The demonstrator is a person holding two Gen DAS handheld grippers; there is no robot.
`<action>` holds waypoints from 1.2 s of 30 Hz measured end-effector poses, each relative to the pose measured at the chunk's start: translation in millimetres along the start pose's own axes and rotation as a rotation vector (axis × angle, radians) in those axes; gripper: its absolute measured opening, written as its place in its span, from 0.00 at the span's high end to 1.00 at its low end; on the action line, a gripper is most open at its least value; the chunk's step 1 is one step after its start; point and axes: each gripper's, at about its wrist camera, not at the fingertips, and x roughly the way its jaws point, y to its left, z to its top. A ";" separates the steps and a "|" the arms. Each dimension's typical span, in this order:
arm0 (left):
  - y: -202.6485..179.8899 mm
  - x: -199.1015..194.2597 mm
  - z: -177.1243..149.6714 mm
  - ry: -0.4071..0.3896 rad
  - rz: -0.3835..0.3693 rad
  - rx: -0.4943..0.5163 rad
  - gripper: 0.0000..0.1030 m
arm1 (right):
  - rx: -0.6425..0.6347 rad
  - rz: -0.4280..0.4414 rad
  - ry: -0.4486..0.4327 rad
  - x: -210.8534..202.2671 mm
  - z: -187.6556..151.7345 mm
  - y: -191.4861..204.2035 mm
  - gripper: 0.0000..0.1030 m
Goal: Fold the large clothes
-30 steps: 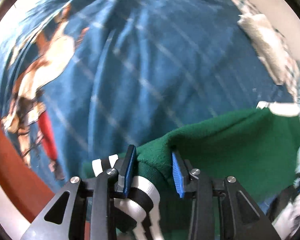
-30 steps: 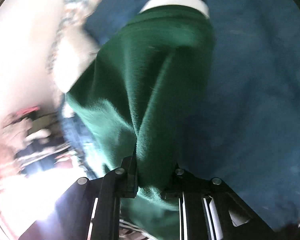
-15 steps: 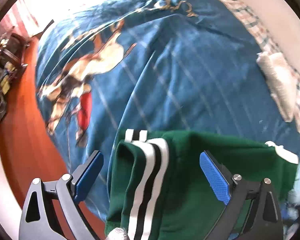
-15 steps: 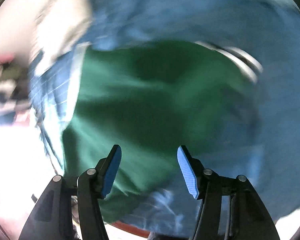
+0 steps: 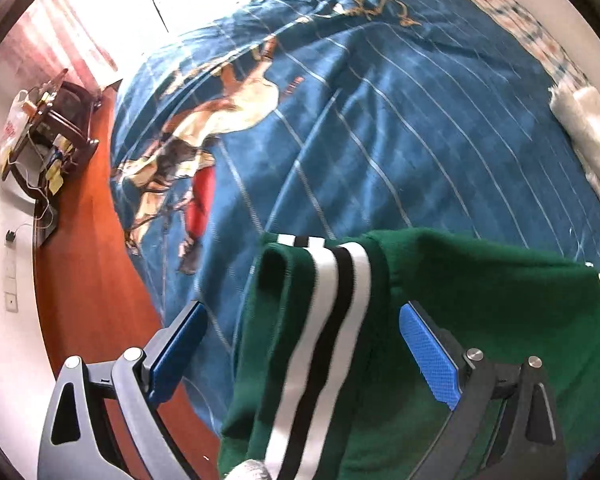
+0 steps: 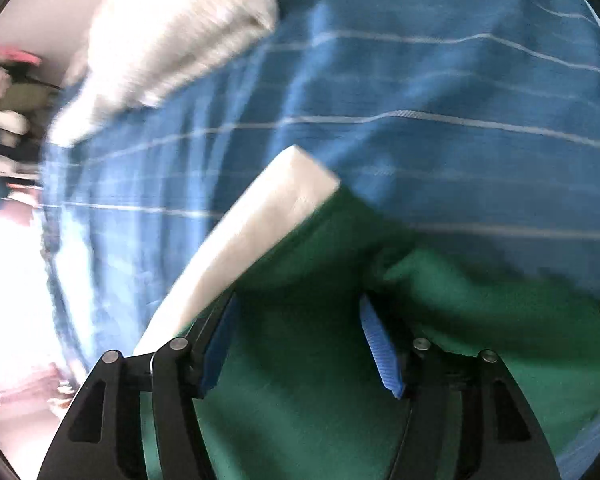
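A green garment [image 5: 480, 300] with white and black striped cuffs [image 5: 332, 304] lies folded on the blue bedspread [image 5: 360, 120]. My left gripper [image 5: 300, 344] hovers over its striped end, jaws wide open, pads clear of the cloth. In the right wrist view the same green garment [image 6: 308, 380] fills the bottom, with a white band [image 6: 260, 232] along its left edge. My right gripper [image 6: 300, 344] is above it; its jaws are opening and the blue pads do not press the cloth.
A folded white cloth [image 5: 588, 136] lies near the bed's right edge, also seen as the white cloth [image 6: 172, 32]. An orange wooden floor [image 5: 84, 264] runs left of the bed, with a dark cluttered stand [image 5: 48, 120] by the wall.
Both grippers let go of the green garment and opened. The left one lifted back, showing more of the bed. The right one swung across the garment to its white-edged side.
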 end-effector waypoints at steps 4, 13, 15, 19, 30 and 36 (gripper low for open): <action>1.7 23.5 7.3 0.038 -0.028 -0.033 0.05 | 0.024 0.060 -0.004 -32.8 -39.4 -10.4 0.37; -28.2 38.3 22.3 0.022 -0.159 0.093 0.81 | 0.141 0.041 0.025 -43.7 -104.7 -61.2 0.37; -26.2 39.1 30.0 0.026 -0.173 0.080 0.81 | 0.130 0.022 0.025 -49.1 -112.8 -65.9 0.37; -23.5 66.9 47.1 0.065 -0.198 0.043 0.80 | 0.108 -0.016 0.028 -54.2 -122.0 -71.4 0.37; 5.8 -3.3 22.7 0.033 -0.173 -0.017 0.14 | -0.050 0.045 0.110 -29.2 -149.9 -16.1 0.38; 64.3 -28.1 -59.4 0.079 -0.217 -0.348 0.14 | -0.270 -0.024 0.198 56.1 -176.2 50.6 0.75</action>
